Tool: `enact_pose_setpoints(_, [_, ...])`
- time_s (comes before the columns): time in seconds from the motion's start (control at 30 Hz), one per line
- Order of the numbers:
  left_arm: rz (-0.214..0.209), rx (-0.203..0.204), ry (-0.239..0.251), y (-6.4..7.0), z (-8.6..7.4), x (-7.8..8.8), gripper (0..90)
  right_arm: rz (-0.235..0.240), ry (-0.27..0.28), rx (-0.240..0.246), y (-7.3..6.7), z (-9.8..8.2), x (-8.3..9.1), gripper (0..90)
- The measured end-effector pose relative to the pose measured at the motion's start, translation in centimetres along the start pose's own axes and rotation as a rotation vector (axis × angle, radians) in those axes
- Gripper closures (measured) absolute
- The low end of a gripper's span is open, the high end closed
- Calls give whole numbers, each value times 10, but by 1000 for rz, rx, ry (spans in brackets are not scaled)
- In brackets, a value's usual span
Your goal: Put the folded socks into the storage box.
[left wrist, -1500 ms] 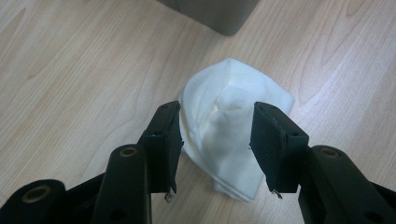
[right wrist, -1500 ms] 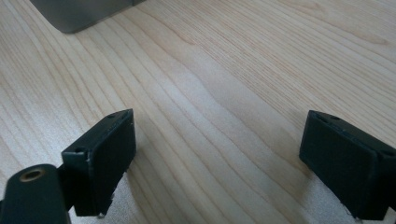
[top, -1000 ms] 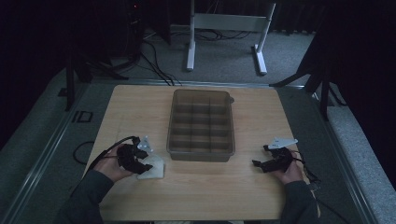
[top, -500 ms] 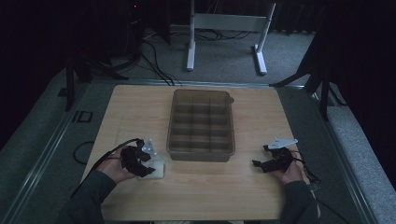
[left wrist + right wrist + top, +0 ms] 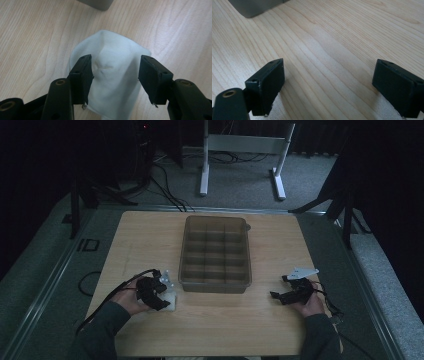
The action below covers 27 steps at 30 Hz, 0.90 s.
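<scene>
White cloth [image 5: 112,75], small and crumpled into a raised peak, lies on the wooden table [image 5: 280,330] near its front-left corner, just beside the front-left corner of the compartment box [image 5: 216,254]. In the left gripper view the cloth sits between the two black jaws; the jaws have just been opening and stand spread. The left-hand jaw is right at the cloth's edge (touching or only overlapping, cannot tell), while the right-hand jaw stands clear of the fabric with bare wood showing beside it. So nothing is pinched. A pinch crease marks the cloth's middle.

In the high view the left gripper [image 5: 167,297] rests low over the cloth, with the hand [image 5: 131,300] and a dark sleeve coming in from the table's front edge and a black cable trailing off toward the left edge.

The box is grey-brown, translucent, divided into a grid of compartments, and stands in the table's middle, long side running front to back. Its contents are too dim to tell.

The right gripper [image 5: 275,295] sits on the table near the front-right corner, well apart from the box's front-right corner, a grey three-cornered plate on top. In the right gripper view its jaws are spread wide over bare wood grain, with nothing between them and a corner of the box at the top left.
</scene>
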<state>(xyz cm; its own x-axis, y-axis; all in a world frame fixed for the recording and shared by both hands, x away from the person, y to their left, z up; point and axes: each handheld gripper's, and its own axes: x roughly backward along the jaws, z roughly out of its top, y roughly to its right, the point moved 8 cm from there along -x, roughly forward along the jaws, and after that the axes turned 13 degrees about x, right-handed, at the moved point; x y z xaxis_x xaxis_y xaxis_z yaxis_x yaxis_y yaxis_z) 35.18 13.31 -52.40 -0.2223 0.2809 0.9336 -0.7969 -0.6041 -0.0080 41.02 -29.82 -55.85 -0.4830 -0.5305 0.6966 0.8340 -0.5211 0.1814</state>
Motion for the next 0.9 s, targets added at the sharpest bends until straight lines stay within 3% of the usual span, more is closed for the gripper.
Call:
enact_pose_setpoints(0.27, [21, -1, -15, -3, 0, -4, 419, 0, 0, 0, 0, 0, 0, 103])
enact_pose_setpoints(0.4, [-6, 20, -20, -5, -3, -9, 405, 0, 0, 0, 0, 0, 0, 104])
enact_pose_setpoints(0.5, [-24, 45, -9, -7, -3, -11, 399, 0, 0, 0, 0, 0, 0, 103])
enact_pose_setpoints(0.9, [2, 49, 27, -10, 1, -2, 379, 0, 0, 0, 0, 0, 0, 103])
